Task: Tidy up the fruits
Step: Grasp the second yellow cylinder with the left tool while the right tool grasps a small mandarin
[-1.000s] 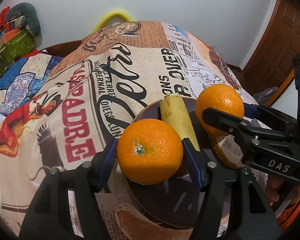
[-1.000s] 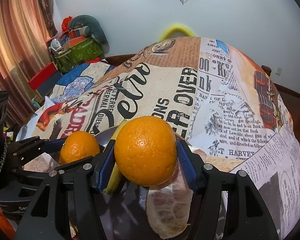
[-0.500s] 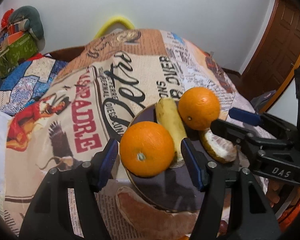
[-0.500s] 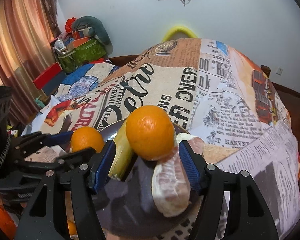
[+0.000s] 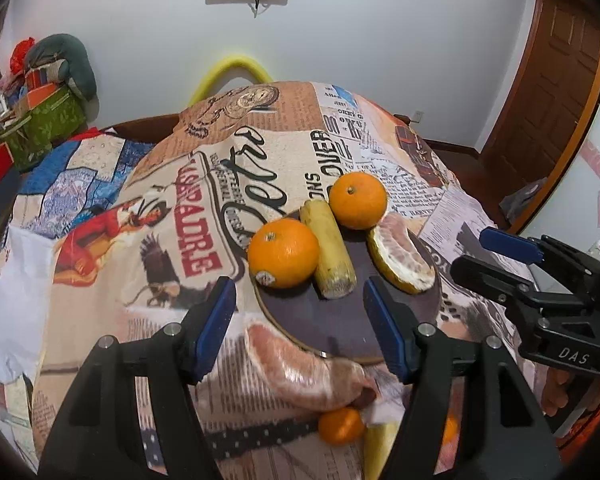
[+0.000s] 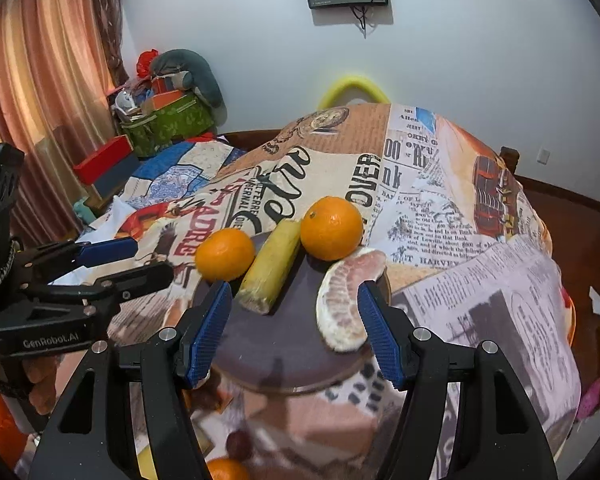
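A dark round plate [image 5: 340, 320] [image 6: 284, 344] lies on the newspaper-print tablecloth. On it sit a near orange [image 5: 283, 253] [image 6: 225, 254], a banana piece [image 5: 327, 254] [image 6: 270, 266], a far orange [image 5: 358, 200] [image 6: 331, 228] and a peeled pomelo segment [image 5: 400, 258] [image 6: 346, 300]. My left gripper [image 5: 300, 324] is open and empty, above the plate's near edge. My right gripper [image 6: 294, 326] is open and empty, also above the plate; it shows at the right of the left wrist view [image 5: 500, 248].
A second pomelo segment [image 5: 300, 368] lies on the cloth in front of the plate, with a small orange [image 5: 340, 426] and a yellow fruit piece [image 5: 380, 444] nearer still. Boxes and bags [image 6: 168, 116] are stacked at the far left. A wooden door [image 5: 548, 80] stands at the right.
Both grippers have opened, let go of their oranges onto the plate, and pulled back and up. The oranges now rest beside the banana piece.
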A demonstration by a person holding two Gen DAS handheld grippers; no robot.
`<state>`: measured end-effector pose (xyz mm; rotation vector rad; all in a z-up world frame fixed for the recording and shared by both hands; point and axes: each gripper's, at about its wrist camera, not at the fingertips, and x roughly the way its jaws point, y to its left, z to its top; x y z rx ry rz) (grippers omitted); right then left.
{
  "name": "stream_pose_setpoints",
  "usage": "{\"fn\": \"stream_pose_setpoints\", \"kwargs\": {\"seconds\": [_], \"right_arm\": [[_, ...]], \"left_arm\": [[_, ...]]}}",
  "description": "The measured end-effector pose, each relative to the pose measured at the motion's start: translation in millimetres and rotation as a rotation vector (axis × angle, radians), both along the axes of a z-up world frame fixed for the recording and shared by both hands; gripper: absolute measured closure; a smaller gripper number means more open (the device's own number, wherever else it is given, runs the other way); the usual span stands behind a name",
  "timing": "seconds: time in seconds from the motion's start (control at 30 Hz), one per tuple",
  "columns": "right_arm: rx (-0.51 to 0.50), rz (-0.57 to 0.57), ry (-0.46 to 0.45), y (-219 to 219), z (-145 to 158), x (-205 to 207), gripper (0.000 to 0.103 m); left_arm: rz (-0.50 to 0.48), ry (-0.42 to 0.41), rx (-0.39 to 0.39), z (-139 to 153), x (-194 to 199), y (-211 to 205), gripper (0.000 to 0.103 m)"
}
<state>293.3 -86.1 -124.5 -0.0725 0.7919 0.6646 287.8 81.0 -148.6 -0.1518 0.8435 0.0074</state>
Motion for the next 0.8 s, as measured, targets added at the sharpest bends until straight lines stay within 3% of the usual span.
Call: {"fn": "stream_pose_setpoints", "kwargs": {"seconds": [0.4,0.67,0.8], "right_arm": [[-0.063,0.013,0.021,-22.5,-15.0,-65.4,0.041],[-0.085,0.026,0.078,-27.5,-48.0,-99.3,0.041],[-0.079,0.03,0.114,-23.4,-63.0,-102.2,0.042]], "left_arm": [[-0.042,0.078,0.023,-19.7,-62.5,-26.1,0.037],[-0.067,0.106,0.046,-35.2,-90.5,-45.3,0.037],[-0.062,0.092,0.019,-37.9,-98.2,-45.3,0.037]]}}
